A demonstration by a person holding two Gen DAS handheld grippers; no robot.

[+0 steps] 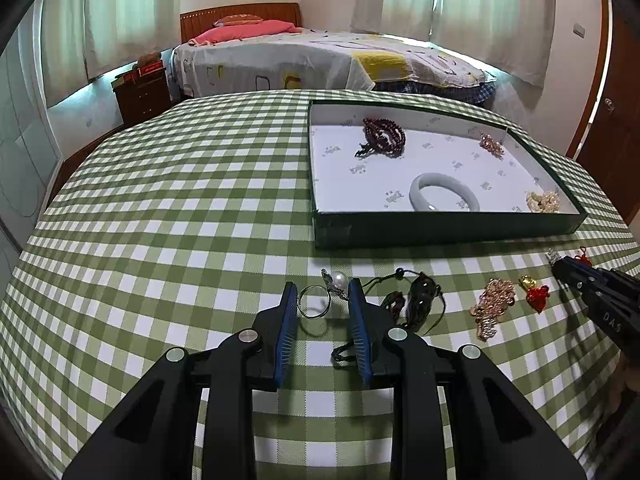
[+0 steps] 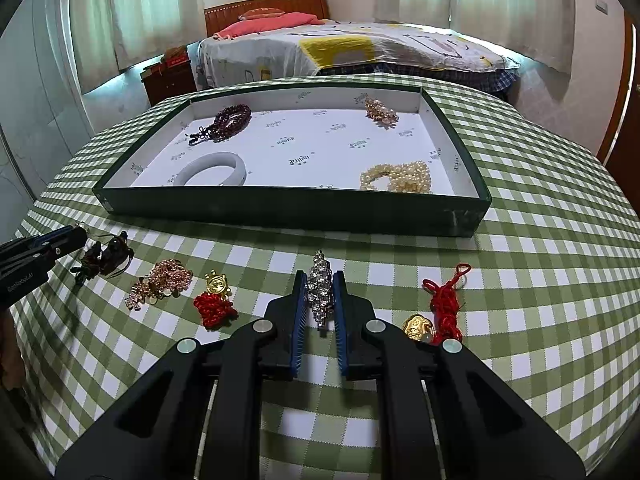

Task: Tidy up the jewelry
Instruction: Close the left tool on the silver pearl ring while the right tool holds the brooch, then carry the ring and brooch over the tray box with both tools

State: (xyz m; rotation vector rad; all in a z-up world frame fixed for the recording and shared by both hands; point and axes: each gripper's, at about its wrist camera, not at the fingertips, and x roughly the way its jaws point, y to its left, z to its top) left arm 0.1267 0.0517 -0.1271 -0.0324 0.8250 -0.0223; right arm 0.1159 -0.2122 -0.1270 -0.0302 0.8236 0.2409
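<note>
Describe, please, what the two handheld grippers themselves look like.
Both look alike: the left gripper and right gripper have matte black angular linkage arms with round silver pivot pins and blue ribbed pads lining the jaws. White lettering marks each body's side. No cables or sleeves show.

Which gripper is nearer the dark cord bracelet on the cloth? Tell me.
Left. The left gripper sits right beside the dark cord bracelet, straddling a silver ring. The right gripper is farther off, around a rhinestone piece.
</note>
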